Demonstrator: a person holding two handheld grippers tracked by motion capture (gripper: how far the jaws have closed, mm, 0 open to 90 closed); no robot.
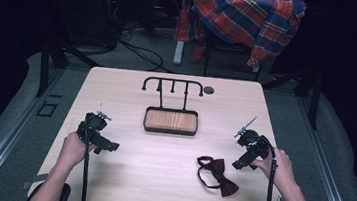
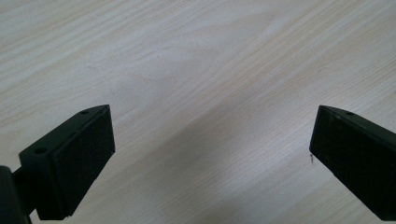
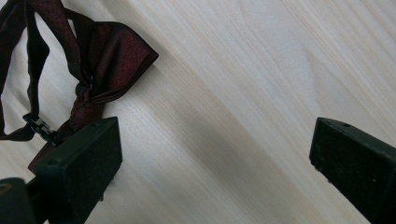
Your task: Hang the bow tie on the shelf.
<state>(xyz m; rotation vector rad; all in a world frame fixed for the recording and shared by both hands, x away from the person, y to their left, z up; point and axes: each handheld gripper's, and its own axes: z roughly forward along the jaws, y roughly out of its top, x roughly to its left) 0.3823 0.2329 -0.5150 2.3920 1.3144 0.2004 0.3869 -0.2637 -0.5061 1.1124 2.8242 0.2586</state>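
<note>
From the high view, a dark red bow tie (image 1: 217, 175) lies flat on the pale tabletop (image 1: 161, 154) at its near right, just beside the right gripper (image 1: 247, 158); the left gripper (image 1: 99, 140) sits well apart at the near left; a hooked stand with a wooden tray (image 1: 171, 120) stands mid-table. The right gripper view brings the bow tie (image 3: 100, 60) close by its spread, empty fingers (image 3: 79, 163); the left gripper view has spread fingers (image 2: 70, 158) over bare wood.
</note>
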